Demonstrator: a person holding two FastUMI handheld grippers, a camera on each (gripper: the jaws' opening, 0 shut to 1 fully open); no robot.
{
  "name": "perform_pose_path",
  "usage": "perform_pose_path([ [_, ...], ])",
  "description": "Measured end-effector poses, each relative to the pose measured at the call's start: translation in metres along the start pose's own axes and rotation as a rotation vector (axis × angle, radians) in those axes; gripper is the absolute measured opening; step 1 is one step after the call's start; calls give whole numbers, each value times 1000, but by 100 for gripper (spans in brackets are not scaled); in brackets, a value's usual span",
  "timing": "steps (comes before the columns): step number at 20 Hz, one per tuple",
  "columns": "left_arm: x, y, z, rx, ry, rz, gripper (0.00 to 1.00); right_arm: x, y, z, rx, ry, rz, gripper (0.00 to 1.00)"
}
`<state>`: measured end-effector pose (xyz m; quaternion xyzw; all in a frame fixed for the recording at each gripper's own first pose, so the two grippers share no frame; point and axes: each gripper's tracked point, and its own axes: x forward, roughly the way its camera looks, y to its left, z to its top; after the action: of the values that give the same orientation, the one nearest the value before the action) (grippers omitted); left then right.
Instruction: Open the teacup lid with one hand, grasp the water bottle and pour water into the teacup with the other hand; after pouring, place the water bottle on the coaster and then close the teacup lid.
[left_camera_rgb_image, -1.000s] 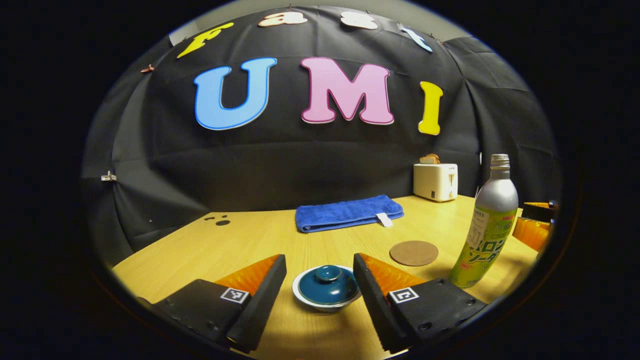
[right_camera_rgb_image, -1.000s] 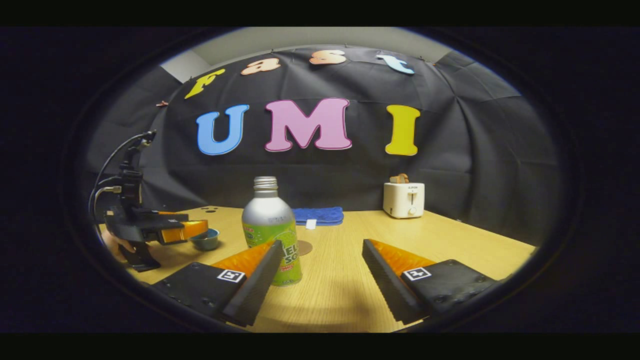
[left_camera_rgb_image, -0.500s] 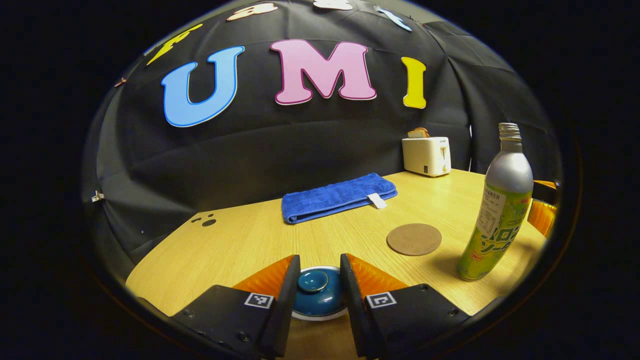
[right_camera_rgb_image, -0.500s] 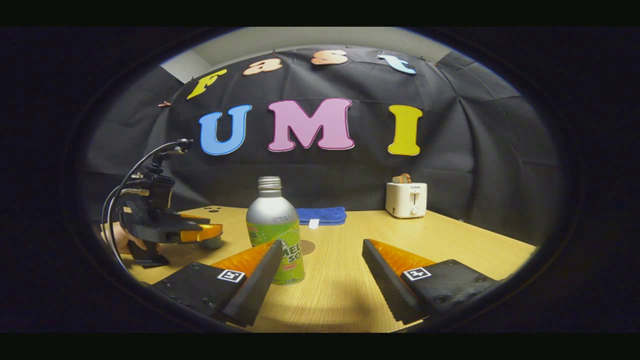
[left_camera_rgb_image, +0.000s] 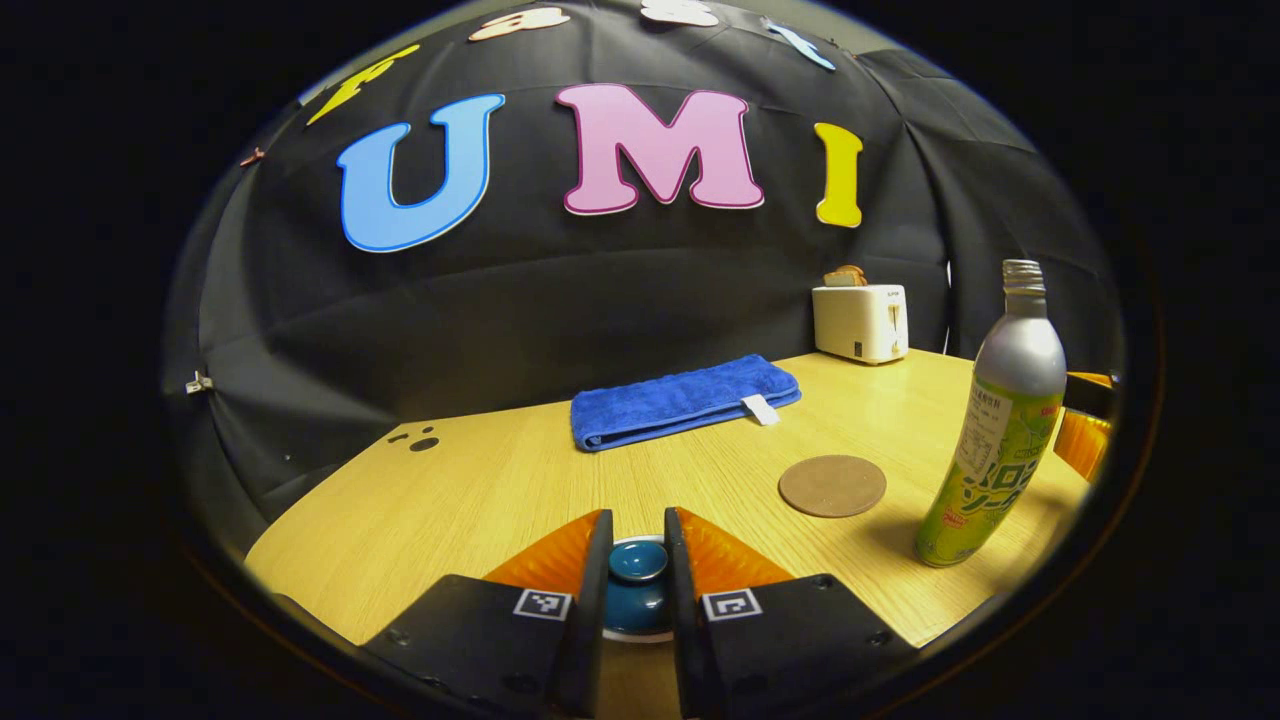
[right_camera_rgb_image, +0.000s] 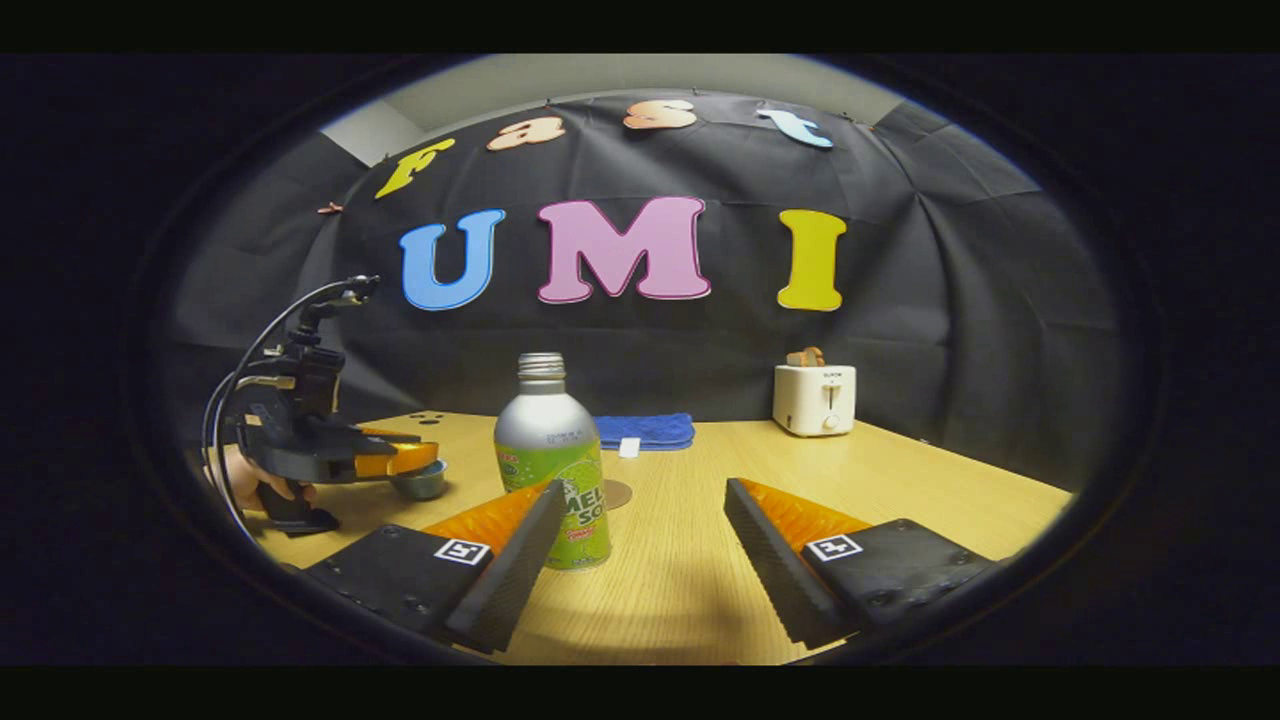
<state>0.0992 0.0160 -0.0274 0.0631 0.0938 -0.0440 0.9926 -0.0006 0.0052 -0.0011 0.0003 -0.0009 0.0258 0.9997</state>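
My left gripper (left_camera_rgb_image: 637, 518) is shut on the knob of the dark blue teacup lid (left_camera_rgb_image: 638, 562), which sits on the white-rimmed teacup (left_camera_rgb_image: 640, 632) at the table's near edge. In the right gripper view that gripper (right_camera_rgb_image: 405, 462) lies level over the teacup (right_camera_rgb_image: 422, 483) at the left, held by a hand (right_camera_rgb_image: 255, 487). The silver and green water bottle (left_camera_rgb_image: 992, 440) stands upright with no cap, right of the round brown coaster (left_camera_rgb_image: 832, 486). My right gripper (right_camera_rgb_image: 645, 490) is open, with the bottle (right_camera_rgb_image: 550, 455) just beyond its left finger and not between the fingers.
A folded blue towel (left_camera_rgb_image: 685, 400) lies at the back of the wooden table (left_camera_rgb_image: 480, 490). A white toaster (left_camera_rgb_image: 860, 322) with toast stands at the back right corner. The coaster (right_camera_rgb_image: 612, 493) peeks out from behind the bottle.
My left gripper came down over the teacup and its fingers shut from wide apart onto the lid's knob. The right gripper and the bottle have hardly moved.
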Motion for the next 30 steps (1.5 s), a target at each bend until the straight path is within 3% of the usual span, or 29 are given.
perform_pose_path([
  [5, -11, 9, 10, -54, -91, 13, 31, -1, 1, 0, 0, 0, 1, 99],
  [12, -37, 40, 13, -113, -180, 99, 30, -8, 30, -1, 5, 2, 150, 99],
  [14, -45, 50, 10, -127, -182, 111, 33, -10, 33, -1, 6, 2, 177, 99],
  [17, -56, 69, 5, -129, -183, 134, 30, -12, 41, -2, 7, 5, 211, 99],
  [20, -63, 87, 1, -132, -181, 159, 30, -12, 47, -2, 6, 6, 216, 99],
  [25, -72, 108, -4, -135, -179, 189, 29, 0, 48, -2, 4, 3, 151, 99],
  [30, -74, 110, -4, -133, -181, 176, 30, 24, 62, -3, 3, 5, 150, 99],
])
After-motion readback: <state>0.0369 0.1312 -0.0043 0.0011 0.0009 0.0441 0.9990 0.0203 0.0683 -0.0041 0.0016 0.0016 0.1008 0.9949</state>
